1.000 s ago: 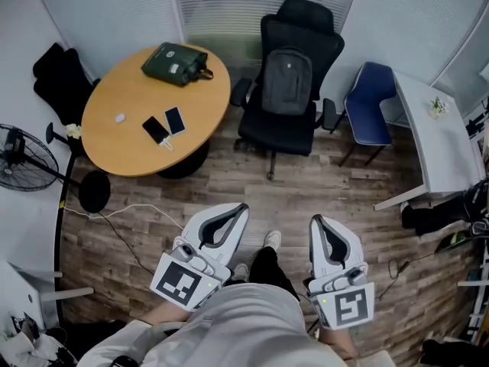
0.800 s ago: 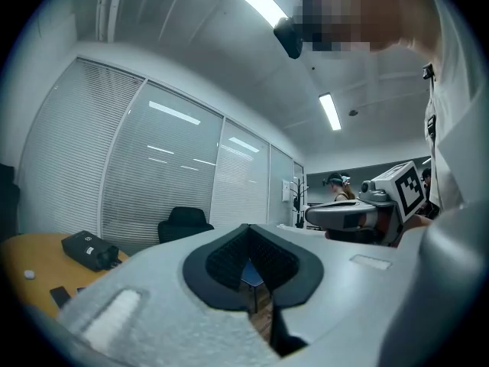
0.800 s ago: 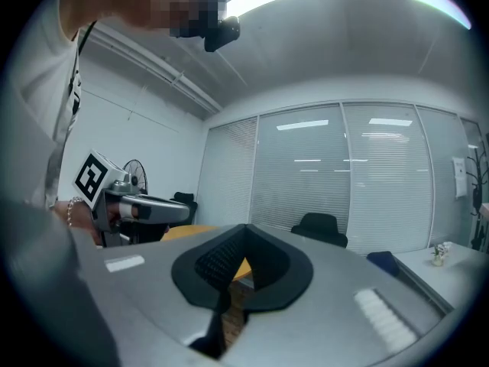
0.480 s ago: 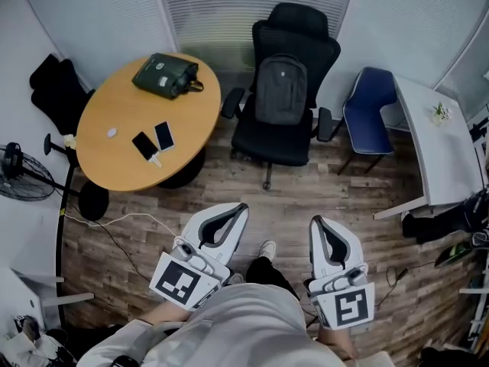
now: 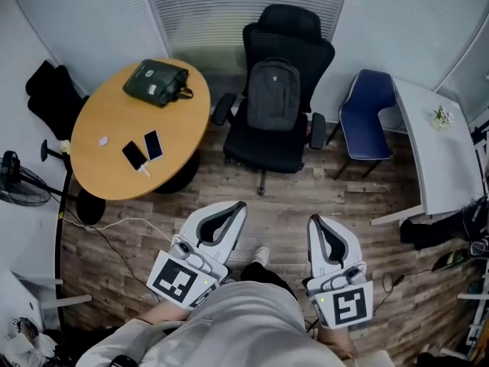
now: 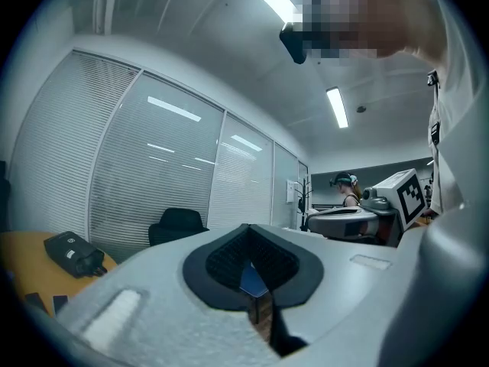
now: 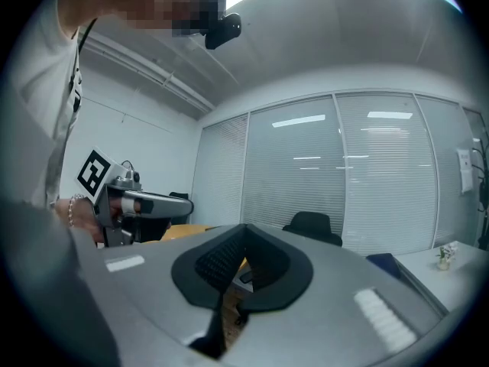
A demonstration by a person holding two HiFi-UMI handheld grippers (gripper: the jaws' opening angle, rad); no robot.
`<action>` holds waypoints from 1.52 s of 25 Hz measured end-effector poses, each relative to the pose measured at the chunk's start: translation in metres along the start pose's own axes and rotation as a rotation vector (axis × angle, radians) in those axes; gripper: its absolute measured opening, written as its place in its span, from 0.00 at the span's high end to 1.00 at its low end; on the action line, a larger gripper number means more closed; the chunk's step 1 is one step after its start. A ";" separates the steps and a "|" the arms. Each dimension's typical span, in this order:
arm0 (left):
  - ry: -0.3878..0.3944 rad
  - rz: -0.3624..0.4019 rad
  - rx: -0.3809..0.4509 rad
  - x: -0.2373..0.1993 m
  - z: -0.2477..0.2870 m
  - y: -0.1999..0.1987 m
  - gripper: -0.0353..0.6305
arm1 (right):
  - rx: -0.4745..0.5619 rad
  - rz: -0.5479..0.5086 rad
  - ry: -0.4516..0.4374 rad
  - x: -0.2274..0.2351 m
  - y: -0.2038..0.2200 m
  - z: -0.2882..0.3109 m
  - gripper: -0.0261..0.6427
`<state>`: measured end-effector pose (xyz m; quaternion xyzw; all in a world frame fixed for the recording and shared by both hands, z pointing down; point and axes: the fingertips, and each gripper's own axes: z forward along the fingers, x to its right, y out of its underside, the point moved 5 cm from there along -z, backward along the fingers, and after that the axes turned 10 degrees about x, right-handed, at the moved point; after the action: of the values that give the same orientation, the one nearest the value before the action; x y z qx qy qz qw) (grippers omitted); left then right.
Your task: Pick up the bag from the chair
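Closing on the chair (image 5: 289, 29), which sits nearer than a second ago, I keep the left claw (image 5: 238, 207) and right claw (image 5: 314, 222) pressed together and empty, the grey bag (image 5: 272, 95) propped on its seat still well ahead, beyond reach.

The head view looks steeply down onto the table (image 5: 172, 117) and black chair (image 5: 289, 25) ahead. Both gripper views face level along their jaws toward that same chair.

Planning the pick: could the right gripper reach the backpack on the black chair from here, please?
Probably not yet: the right gripper is shut and well short of the backpack, though only open floor lies between.
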<state>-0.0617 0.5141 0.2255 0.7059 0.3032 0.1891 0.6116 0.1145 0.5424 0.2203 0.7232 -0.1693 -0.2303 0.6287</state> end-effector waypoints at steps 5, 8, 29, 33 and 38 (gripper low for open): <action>-0.002 0.000 -0.003 0.000 0.030 0.007 0.94 | -0.005 0.003 -0.009 0.027 0.006 0.007 0.96; -0.002 0.001 -0.001 0.001 0.046 0.010 0.94 | -0.009 0.007 -0.010 0.042 0.011 0.010 0.96; -0.020 -0.014 -0.001 -0.035 0.101 0.025 0.94 | -0.026 0.001 -0.040 0.087 0.026 0.061 0.96; -0.029 -0.014 0.000 -0.056 0.109 0.027 0.94 | -0.026 -0.005 -0.054 0.089 0.029 0.085 0.96; -0.032 -0.020 0.002 -0.089 0.123 0.028 0.94 | -0.034 -0.012 -0.062 0.094 0.035 0.120 0.96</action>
<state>-0.0437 0.3617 0.2399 0.7063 0.3006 0.1712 0.6176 0.1286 0.3870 0.2309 0.7060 -0.1804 -0.2592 0.6340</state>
